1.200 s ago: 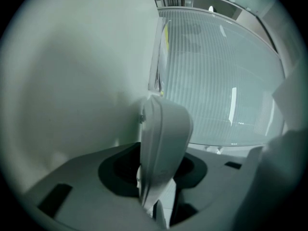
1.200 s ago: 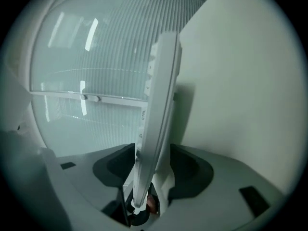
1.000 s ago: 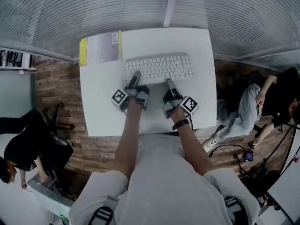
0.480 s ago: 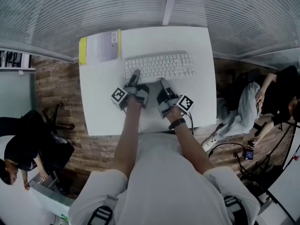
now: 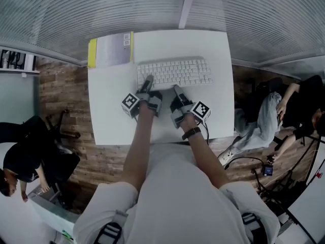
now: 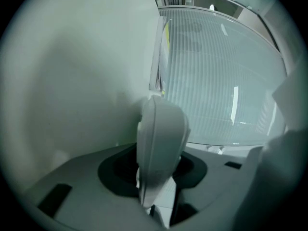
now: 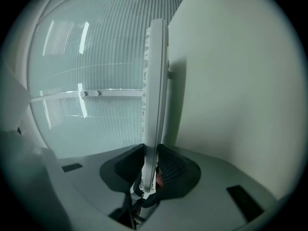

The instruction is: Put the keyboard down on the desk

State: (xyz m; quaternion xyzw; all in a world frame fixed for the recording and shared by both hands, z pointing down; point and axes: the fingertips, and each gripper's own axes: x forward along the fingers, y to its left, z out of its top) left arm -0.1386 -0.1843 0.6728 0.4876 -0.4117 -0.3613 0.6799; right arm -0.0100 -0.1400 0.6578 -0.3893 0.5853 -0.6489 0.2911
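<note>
The keyboard (image 5: 174,72) is a flat, stiff plastic slab. It is probably light enough for two grippers to carry, but long enough to sag or twist out of a one-sided hold. Its smooth casing looks slippery, and the keys would likely pop off under a hard pinch. The safest hold is therefore on the solid near rim, at two points set apart, which is where it is taken now. It lies across the far middle of the white desk (image 5: 111,116), and no view settles whether it rests on the top or hangs just above it. The left gripper (image 5: 147,81) is clamped on the thicker near-left part of the rim, with the casing filling its wide-set jaws. The right gripper (image 5: 176,89) has just been closing its jaws. The thin near edge now stands between them and the pads are on it. By count there is one keyboard, one desk, one yellow-edged folder (image 5: 109,51) at the desk's far left corner, and two grippers. Two other people are present, one person (image 5: 25,159) left of the desk and another person (image 5: 299,103) to its right.
</note>
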